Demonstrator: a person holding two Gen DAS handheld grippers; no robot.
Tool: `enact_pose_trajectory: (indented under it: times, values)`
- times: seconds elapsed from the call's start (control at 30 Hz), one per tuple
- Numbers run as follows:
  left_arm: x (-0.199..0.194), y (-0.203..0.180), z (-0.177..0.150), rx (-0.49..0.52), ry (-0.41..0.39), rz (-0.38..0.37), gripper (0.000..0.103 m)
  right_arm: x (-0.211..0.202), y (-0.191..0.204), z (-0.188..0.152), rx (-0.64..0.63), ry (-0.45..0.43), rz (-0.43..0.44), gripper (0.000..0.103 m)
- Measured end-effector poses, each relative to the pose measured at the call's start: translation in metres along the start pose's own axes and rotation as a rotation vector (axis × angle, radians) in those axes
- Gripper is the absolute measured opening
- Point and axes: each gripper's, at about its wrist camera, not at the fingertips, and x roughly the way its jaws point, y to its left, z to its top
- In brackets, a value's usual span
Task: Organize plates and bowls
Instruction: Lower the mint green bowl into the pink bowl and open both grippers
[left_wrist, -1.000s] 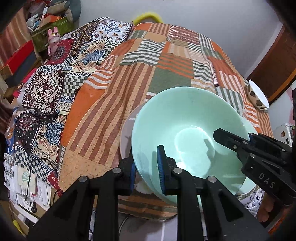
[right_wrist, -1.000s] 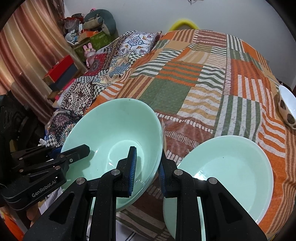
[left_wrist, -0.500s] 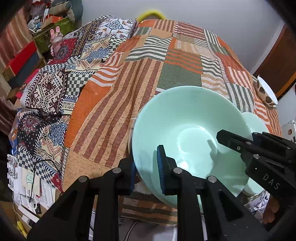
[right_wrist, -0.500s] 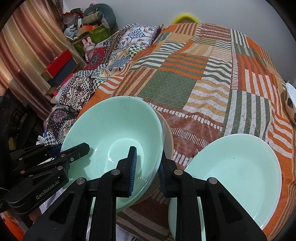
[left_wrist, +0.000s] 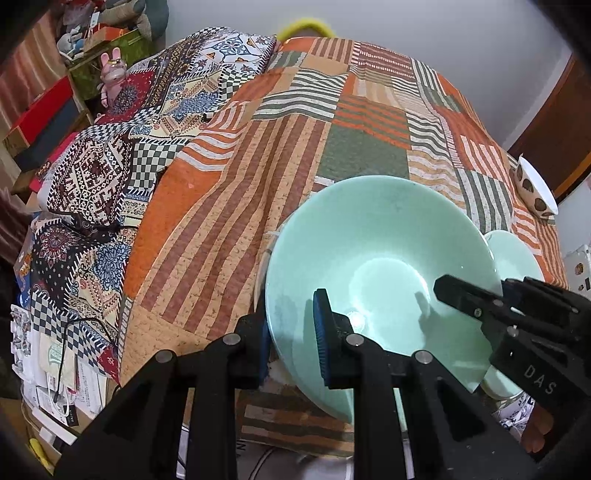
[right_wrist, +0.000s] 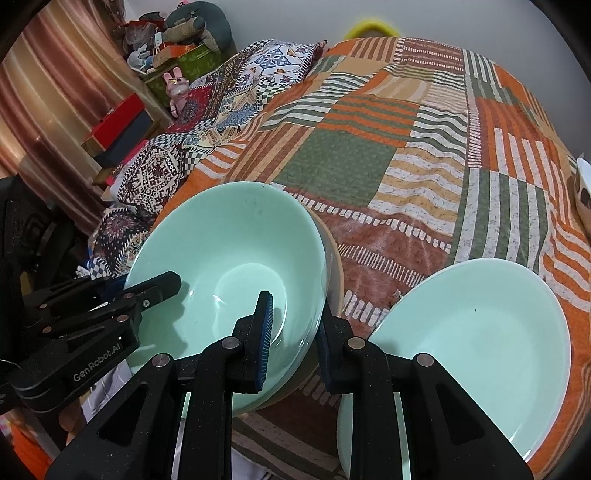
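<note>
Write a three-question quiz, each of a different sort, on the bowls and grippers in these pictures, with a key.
1. True or false: both hand-held grippers clamp the rim of the same green bowl.
2. Multiple choice: the second green dish, the green plate, lies on: A) the floor, B) the patchwork quilt, C) a shelf.
3. Fill in: the brown-spotted bowl stands near the quilt's ____ edge in the left wrist view.

Key:
1. True: the left hand-held gripper and the right hand-held gripper each pinch its rim.
2. B
3. right
</note>
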Motion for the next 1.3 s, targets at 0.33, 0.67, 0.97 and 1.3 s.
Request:
enact_pose_trajectory:
  times: [0.33,0.67,0.97,1.3]
  values:
    - [-0.003,-0.02,-0.003,0.147,-0.069,0.207,0.02,0.0,0.006,-0.002,-0.047,0.01,-0.026,0.022]
    - [-0.006,-0.019,-0.004,0.145,-0.053,0.159,0.02,-0.008,0.001,-0.003,-0.037,0.009,-0.001,0.024]
    - [-0.036,-0.034,0.001,0.133,-0.104,0.074,0.021,-0.041,-0.006,0.001,-0.023,-0.097,-0.031,0.047]
    - [-0.077,-0.073,0.018,0.157,-0.2,-0.053,0.03,-0.093,-0.049,0.003,0.045,-0.217,-0.081,0.049]
